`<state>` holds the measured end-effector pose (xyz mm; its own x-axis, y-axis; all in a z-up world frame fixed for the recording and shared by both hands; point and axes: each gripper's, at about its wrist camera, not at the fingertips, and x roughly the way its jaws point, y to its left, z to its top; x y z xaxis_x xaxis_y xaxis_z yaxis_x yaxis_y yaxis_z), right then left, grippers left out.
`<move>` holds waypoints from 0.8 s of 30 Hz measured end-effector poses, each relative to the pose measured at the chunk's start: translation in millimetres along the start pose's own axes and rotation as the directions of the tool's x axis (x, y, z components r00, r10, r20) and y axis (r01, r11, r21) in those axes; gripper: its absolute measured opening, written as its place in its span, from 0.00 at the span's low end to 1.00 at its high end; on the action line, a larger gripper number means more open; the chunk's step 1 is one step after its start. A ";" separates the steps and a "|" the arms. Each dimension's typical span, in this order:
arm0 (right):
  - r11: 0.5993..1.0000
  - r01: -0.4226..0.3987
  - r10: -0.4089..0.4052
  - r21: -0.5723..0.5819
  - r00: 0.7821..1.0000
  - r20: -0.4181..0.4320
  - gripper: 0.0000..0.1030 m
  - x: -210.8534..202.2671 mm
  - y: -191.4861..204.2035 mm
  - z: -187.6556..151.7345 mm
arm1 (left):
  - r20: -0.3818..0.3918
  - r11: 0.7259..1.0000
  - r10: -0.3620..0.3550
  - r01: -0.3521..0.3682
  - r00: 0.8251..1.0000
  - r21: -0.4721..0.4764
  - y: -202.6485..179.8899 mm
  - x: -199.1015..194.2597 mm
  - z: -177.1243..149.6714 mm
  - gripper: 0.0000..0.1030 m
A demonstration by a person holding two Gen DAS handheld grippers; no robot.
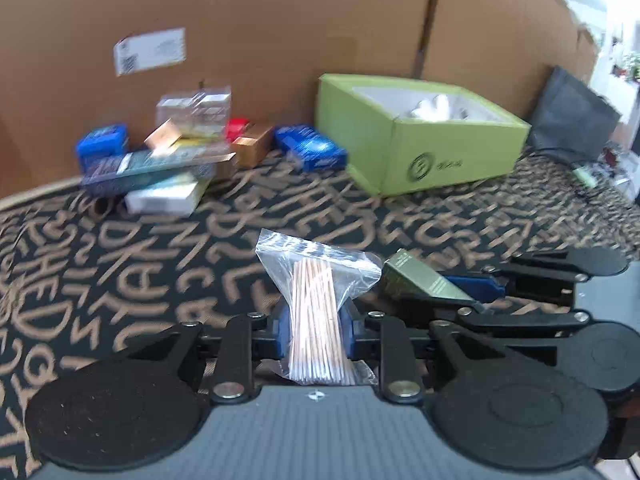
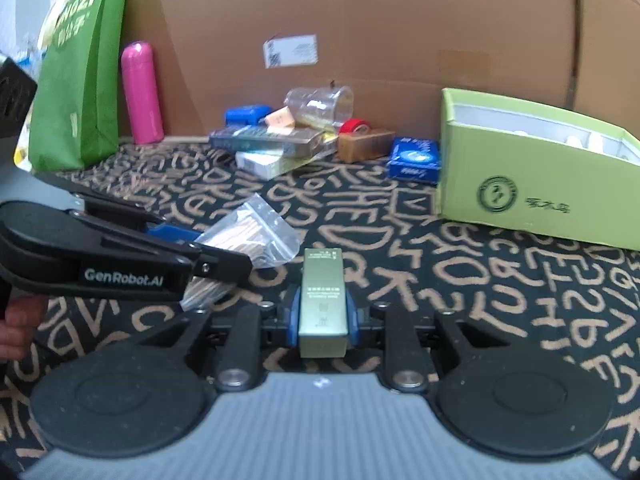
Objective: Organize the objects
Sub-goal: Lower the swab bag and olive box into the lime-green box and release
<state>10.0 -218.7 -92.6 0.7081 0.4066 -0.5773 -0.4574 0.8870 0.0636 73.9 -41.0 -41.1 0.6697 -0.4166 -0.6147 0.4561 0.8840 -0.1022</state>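
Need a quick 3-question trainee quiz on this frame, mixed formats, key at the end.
1. True or false: the left gripper is shut on the bag of wooden sticks.
2. What does the right gripper hold? A) a pink bottle B) a small olive-green box C) a roll of red tape
3. Fill in: the open container right of the pile of small boxes is a light ____ box.

Key: 1 true; 2 B, the small olive-green box; 3 green.

"GenRobot.AI" reads in white on the black side of the left gripper [image 2: 224, 258], at nine o'clock in the right wrist view. The green bag [image 2: 80, 80] at ten o'clock bears large pale letters, partly cut off, ending "NGZI". Other labels are too blurred to read.
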 end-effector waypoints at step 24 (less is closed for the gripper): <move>0.915 0.380 -0.402 0.135 0.889 0.220 0.22 -22.7 -199.2 98.8 | 0.103 0.986 -0.156 0.148 0.982 0.078 -112.9 137.0 193.1 0.24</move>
<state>138.2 -383.1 -11.7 0.9315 0.0532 -0.3599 -0.0768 0.9957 -0.0515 227.3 -238.8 37.2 0.6474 -0.5690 -0.5071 0.5944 0.7934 -0.1313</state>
